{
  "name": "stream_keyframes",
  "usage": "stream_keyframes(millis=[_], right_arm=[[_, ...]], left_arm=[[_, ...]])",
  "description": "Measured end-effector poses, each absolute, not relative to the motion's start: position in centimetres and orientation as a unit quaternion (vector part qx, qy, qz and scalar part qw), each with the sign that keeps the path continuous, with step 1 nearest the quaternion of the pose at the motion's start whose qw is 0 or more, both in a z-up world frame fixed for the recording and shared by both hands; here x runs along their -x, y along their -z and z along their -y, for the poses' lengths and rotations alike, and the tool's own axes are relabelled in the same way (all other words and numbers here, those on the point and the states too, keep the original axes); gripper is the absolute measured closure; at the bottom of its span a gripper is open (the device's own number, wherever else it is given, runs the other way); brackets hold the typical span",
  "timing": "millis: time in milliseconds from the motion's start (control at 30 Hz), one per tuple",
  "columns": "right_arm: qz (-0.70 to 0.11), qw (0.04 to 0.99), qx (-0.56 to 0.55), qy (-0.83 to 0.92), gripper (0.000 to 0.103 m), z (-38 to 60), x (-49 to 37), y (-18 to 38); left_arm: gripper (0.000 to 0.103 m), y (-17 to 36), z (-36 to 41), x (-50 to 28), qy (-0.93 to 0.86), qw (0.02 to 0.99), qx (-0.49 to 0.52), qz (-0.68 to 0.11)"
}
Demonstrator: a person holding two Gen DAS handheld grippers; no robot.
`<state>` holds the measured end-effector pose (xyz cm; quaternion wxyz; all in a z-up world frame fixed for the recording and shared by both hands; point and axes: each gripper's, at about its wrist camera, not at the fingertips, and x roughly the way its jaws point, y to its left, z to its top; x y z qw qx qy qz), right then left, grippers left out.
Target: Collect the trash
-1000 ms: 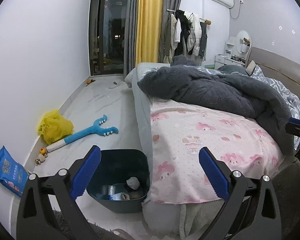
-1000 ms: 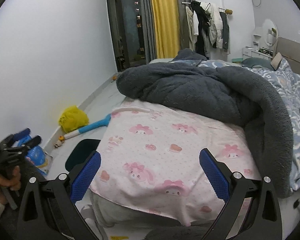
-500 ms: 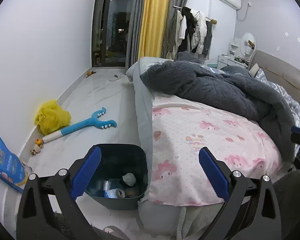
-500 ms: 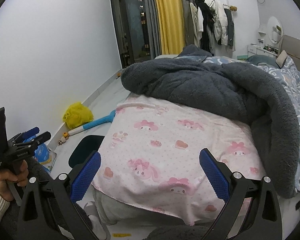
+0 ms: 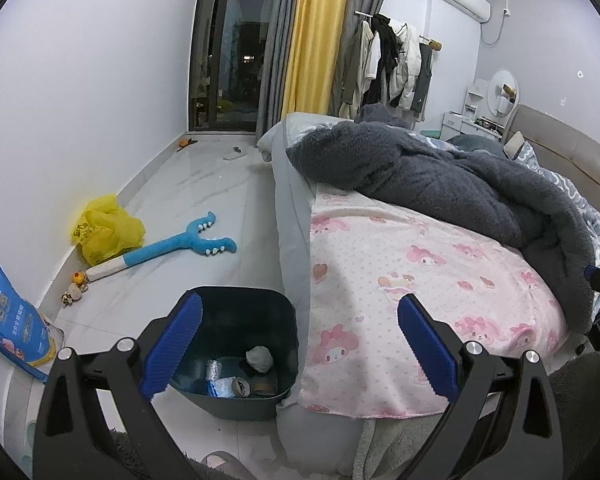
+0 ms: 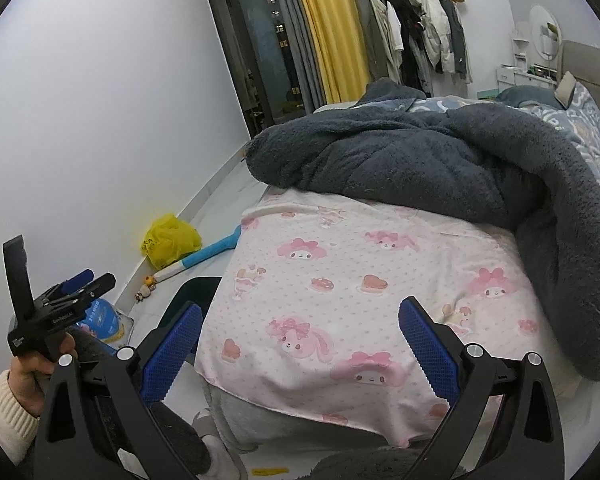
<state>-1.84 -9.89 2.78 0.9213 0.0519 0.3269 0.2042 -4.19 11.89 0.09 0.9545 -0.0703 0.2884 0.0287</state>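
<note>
A dark bin stands on the floor beside the bed, holding crumpled trash and bits of wrapper. My left gripper is open and empty, held above the bin and the bed's edge. My right gripper is open and empty over the pink sheet. The bin's rim shows at the bed's left in the right wrist view, where the left gripper also shows, held in a hand.
A yellow plastic bag, a blue toy, small figures and a blue packet lie along the left wall. A grey blanket lies heaped on the bed. A slipper is near the front.
Both grippers have risen and tilted a little; the bin and the bed sit lower and nearer in view. Both stay open and empty.
</note>
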Motion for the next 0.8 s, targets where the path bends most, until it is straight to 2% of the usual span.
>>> stream_keyframes(millis=[800], right_arm=[[-0.330, 0.921, -0.018, -0.205, 0.003, 8.7, 2.1, -2.9]], left_arm=[[0.003, 0.8, -10.8, 3.4, -0.022, 0.951, 0.057, -0.303]])
